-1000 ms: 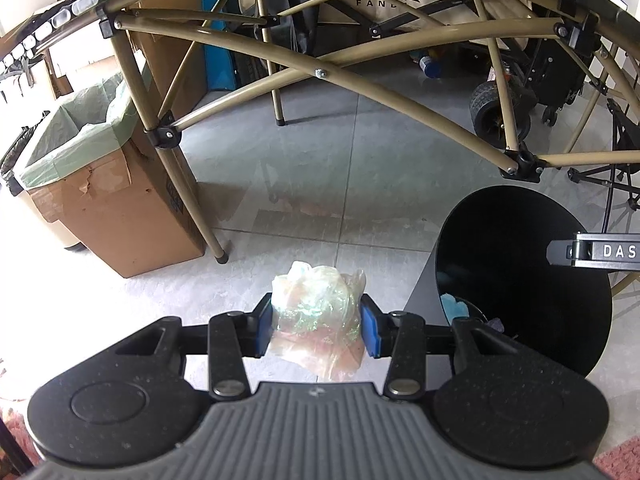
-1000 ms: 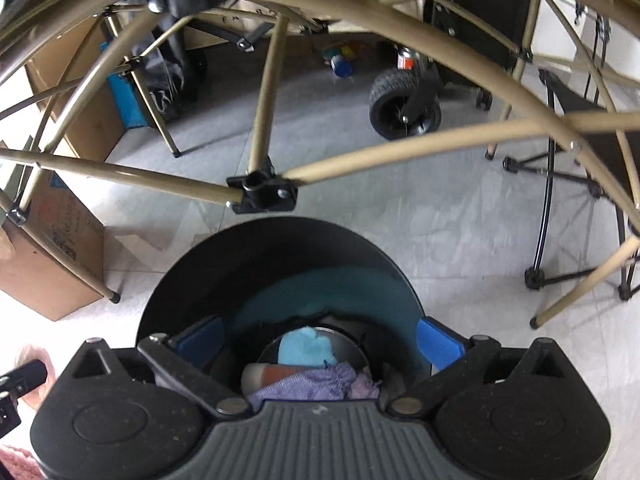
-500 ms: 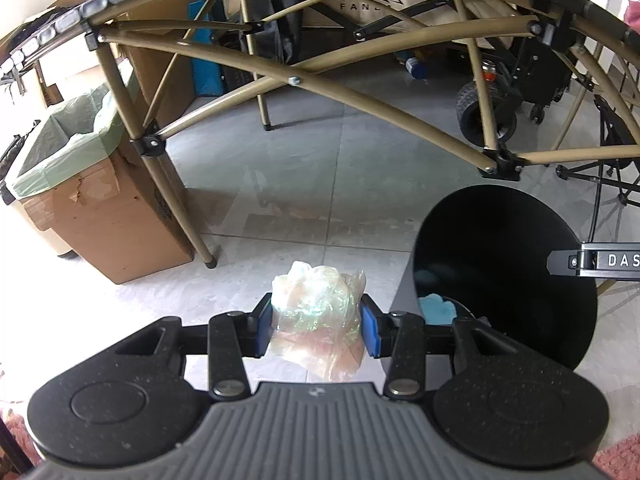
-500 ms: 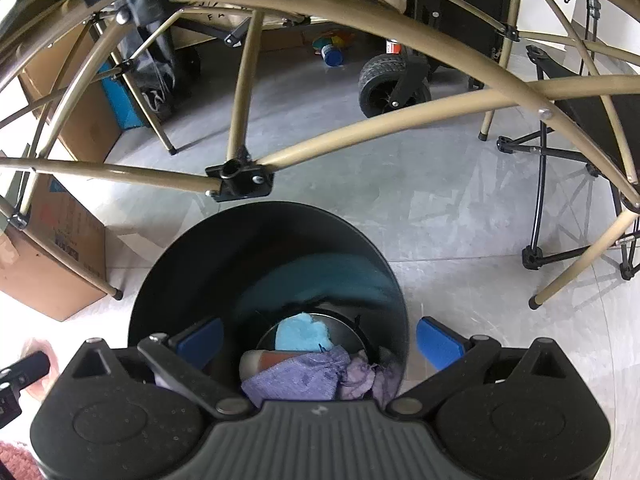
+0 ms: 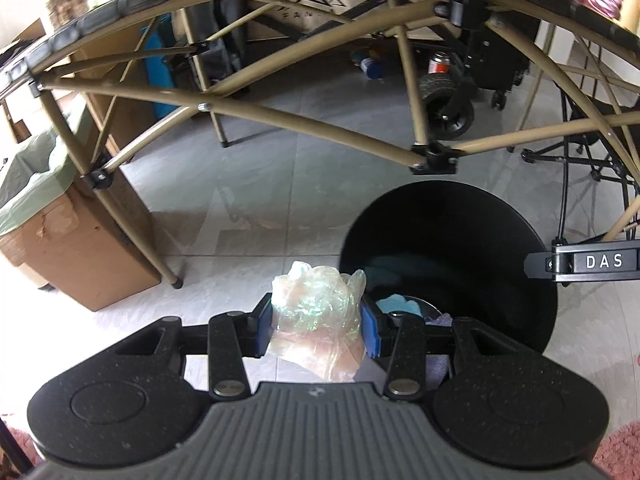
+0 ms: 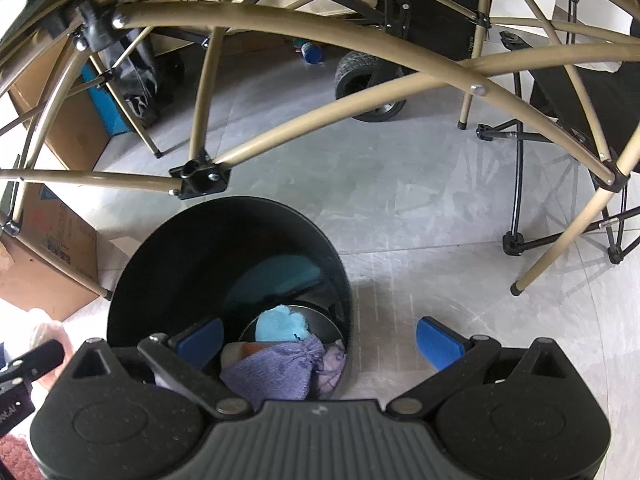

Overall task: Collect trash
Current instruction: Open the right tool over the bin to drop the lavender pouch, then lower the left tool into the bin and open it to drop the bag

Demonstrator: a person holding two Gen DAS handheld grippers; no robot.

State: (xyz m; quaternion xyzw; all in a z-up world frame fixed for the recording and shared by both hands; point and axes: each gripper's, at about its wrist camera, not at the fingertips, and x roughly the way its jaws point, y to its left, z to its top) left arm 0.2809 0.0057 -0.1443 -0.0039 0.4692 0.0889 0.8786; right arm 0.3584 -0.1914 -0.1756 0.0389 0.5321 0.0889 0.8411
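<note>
My left gripper is shut on a crumpled clear iridescent plastic wrapper, held above the floor at the left rim of a black round trash bin. The wrapper also shows at the left edge of the right wrist view. My right gripper is open and empty, above the bin, its left finger over the opening and its right finger past the right rim. Inside the bin lie a blue cloth and a purple cloth. Part of the right gripper shows in the left wrist view.
A tan folding-table frame arches over the floor behind the bin. A cardboard box with a green liner stands at the left. A wheeled cart and a black folding chair stand farther back.
My left gripper has carried the wrapper to the right, up to the bin's left rim. My right gripper has shifted right, so the bin now sits left of its centre.
</note>
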